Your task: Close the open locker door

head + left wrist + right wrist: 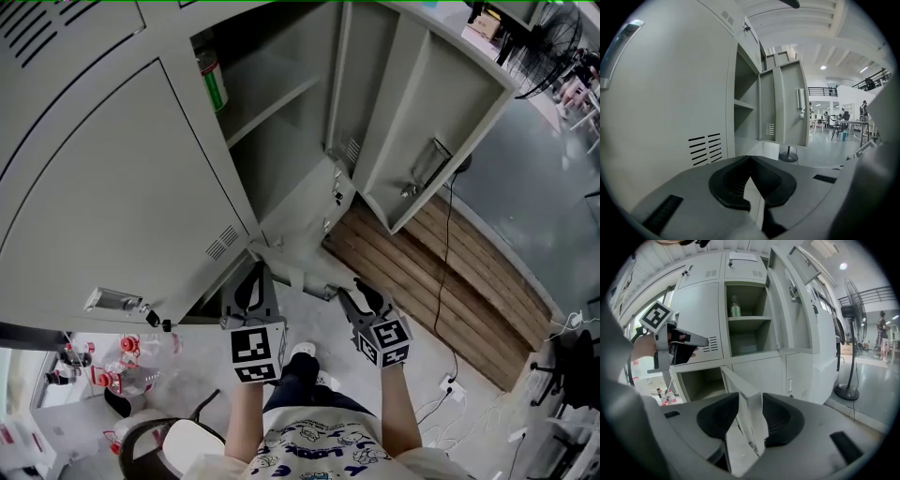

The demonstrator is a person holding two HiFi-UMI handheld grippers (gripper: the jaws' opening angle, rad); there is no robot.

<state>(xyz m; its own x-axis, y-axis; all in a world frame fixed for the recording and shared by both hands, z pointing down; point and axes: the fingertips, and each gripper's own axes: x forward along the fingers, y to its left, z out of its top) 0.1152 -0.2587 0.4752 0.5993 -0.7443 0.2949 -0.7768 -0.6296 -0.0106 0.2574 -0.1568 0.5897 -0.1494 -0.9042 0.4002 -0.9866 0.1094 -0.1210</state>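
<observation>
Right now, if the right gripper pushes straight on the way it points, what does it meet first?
The lower locker door: its free edge stands between the jaws of the right gripper, well before the lockers behind.

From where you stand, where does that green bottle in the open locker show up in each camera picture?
Head view: the green bottle is in the upper left, at the left edge of the open compartment, above the shelf.
Left gripper view: not in it; the compartment is seen from the side.
Right gripper view: the bottle is in the upper middle, standing on the shelf.
Shared landmark: that shelf, also visible in the left gripper view and the right gripper view.
</observation>
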